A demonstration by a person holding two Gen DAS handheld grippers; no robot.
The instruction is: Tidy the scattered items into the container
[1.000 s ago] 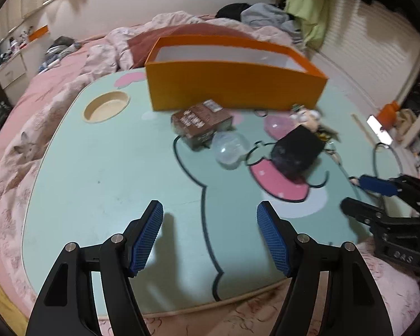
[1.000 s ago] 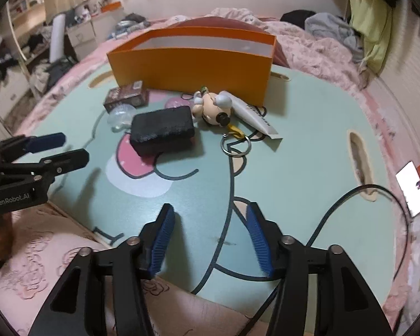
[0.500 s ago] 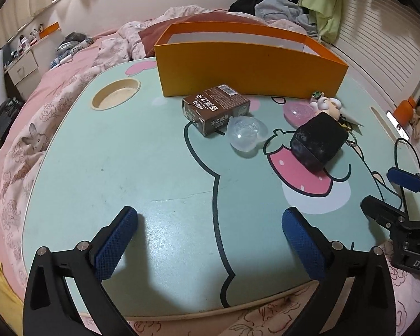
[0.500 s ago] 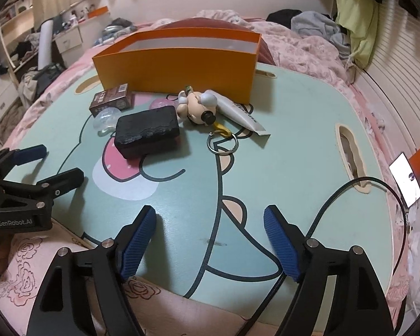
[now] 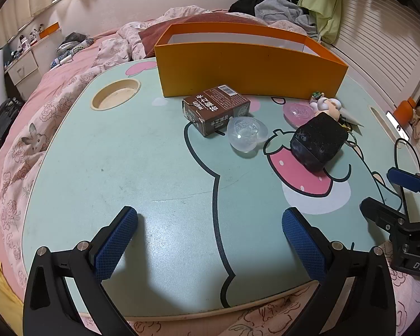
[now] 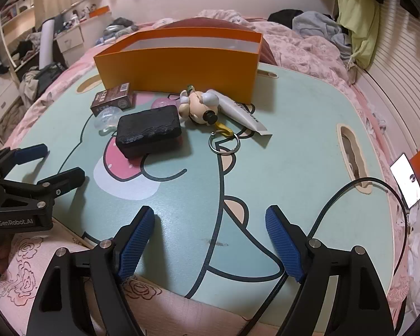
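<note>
An orange box [image 5: 249, 70] [image 6: 179, 67] stands at the back of the green cartoon table [image 5: 142, 162]. In front of it lie a brown carton [image 5: 217, 109] [image 6: 112, 102], a clear shell [image 5: 245, 135] [image 6: 105, 117], a pink shell [image 5: 298, 112] [image 6: 161, 102], a black block [image 5: 317, 142] [image 6: 149, 133], a doll keychain [image 6: 200, 107] [image 5: 329, 105] with a ring [image 6: 224, 142], and a white tube [image 6: 243, 114]. My left gripper [image 5: 210, 238] is open and empty over the near table edge. My right gripper [image 6: 210, 240] is open and empty, also near the front edge.
The table has a round cup recess [image 5: 116, 98] at the left and a slot [image 6: 352, 156] at the right, with a black cable [image 6: 336, 204] running through it. A phone [image 6: 407, 179] lies off the right edge. Pink bedding [image 5: 22, 117] surrounds the table.
Both grippers have opened wide from a narrower gap. Both cameras have shifted a little, bringing the items closer in view.
</note>
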